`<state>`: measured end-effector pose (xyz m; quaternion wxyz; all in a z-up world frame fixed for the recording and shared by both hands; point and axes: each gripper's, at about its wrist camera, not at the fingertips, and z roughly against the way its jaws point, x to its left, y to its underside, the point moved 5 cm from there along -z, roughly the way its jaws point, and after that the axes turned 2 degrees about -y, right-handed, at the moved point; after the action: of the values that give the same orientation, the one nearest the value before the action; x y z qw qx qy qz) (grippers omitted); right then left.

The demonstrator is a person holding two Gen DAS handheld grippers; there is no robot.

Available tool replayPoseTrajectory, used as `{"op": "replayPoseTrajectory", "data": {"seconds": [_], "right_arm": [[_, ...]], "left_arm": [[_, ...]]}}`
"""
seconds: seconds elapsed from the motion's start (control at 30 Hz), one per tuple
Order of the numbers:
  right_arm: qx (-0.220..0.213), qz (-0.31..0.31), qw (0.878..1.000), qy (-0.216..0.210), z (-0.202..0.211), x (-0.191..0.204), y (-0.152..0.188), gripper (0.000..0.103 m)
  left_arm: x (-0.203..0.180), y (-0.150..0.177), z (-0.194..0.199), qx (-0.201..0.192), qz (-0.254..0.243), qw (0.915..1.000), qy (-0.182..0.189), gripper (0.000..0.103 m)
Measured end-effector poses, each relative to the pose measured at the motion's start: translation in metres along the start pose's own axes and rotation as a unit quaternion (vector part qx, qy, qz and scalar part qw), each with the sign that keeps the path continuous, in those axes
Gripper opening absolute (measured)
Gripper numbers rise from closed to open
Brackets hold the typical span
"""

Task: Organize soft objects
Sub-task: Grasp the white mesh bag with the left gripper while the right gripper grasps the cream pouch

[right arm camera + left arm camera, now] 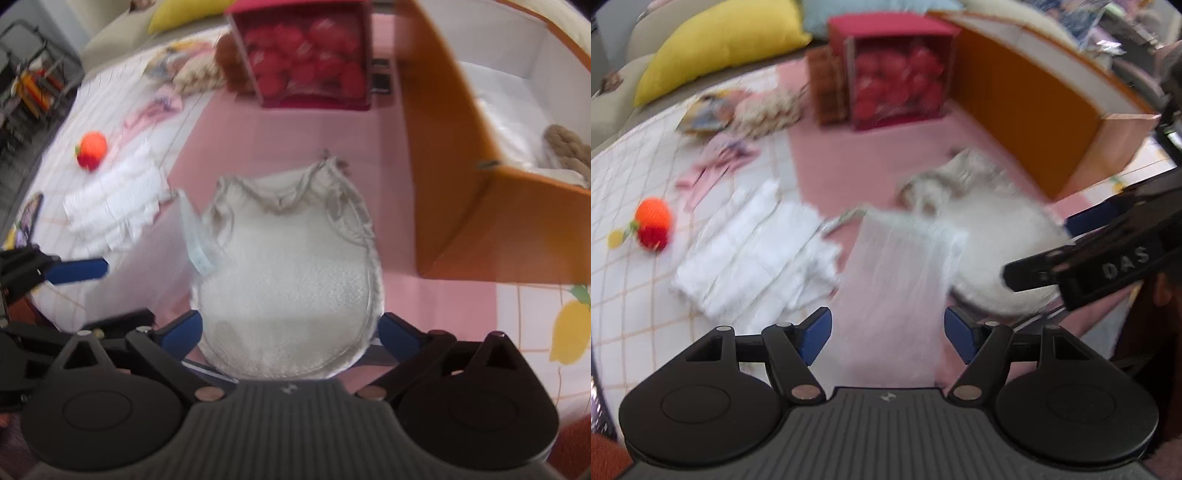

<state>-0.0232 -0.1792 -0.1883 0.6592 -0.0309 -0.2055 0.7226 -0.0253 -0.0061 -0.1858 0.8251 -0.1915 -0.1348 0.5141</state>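
A cream knitted vest [291, 273] lies flat on the pink mat [280, 140], neck away from me. My right gripper [290, 332] is open, its blue pads either side of the vest's hem. The vest also shows in the left wrist view [990, 240]. My left gripper [888, 332] is open above a thin white gauzy cloth [905, 280] beside the vest; nothing is held. A white folded cloth [753, 251] lies to the left, also in the right wrist view [114, 203]. The views are blurred.
An open orange box [476, 206] stands right, holding white fabric and a rope toy [569, 147]. A red box [310, 55] of red balls stands behind. An orange-red knitted toy [652, 225], pink cloth [716, 166] and yellow pillow [720, 44] are left.
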Motion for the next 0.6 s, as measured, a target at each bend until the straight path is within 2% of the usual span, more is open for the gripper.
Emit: {"op": "replayPoseTrajectory", "data": {"seconds": [0.17,0.23,0.27,0.33,0.4,0.43,0.47,0.53,0.6], "right_arm": [[0.013,0.011,1.000,0.006,-0.011,0.002,0.003,0.101],[0.006,0.025,0.999,0.019,-0.010,0.004,0.005,0.094],[0.002,0.036,0.999,0.034,-0.010,0.005,0.005,0.090],[-0.004,0.057,0.997,0.056,-0.008,0.009,0.007,0.077],[-0.009,0.062,0.997,0.054,-0.005,0.009,0.007,0.069],[-0.013,0.062,0.997,0.053,-0.003,0.009,0.007,0.062],[-0.019,0.065,0.997,0.048,0.000,0.010,0.008,0.055],[-0.024,0.074,0.996,0.032,0.002,0.015,0.009,0.027],[-0.024,0.083,0.996,0.019,0.003,0.022,0.011,0.013]], "left_arm": [[0.001,0.008,-0.012,0.033,0.007,0.9994,0.003,0.079],[0.002,0.007,-0.011,0.029,0.007,0.9996,0.003,0.078],[0.002,0.006,-0.010,0.027,0.008,0.9996,0.006,0.071],[0.002,0.004,-0.009,0.022,0.009,0.9997,0.004,0.062],[0.003,0.003,-0.008,0.018,0.011,0.9998,0.003,0.047],[0.003,0.003,-0.008,0.015,0.012,0.9998,0.005,0.042],[0.003,0.002,-0.008,0.014,0.014,0.9998,0.007,0.033],[0.003,0.001,-0.008,0.013,0.019,0.9996,0.014,0.022],[0.003,0.001,-0.008,0.013,0.024,0.9994,0.021,0.009]]}}
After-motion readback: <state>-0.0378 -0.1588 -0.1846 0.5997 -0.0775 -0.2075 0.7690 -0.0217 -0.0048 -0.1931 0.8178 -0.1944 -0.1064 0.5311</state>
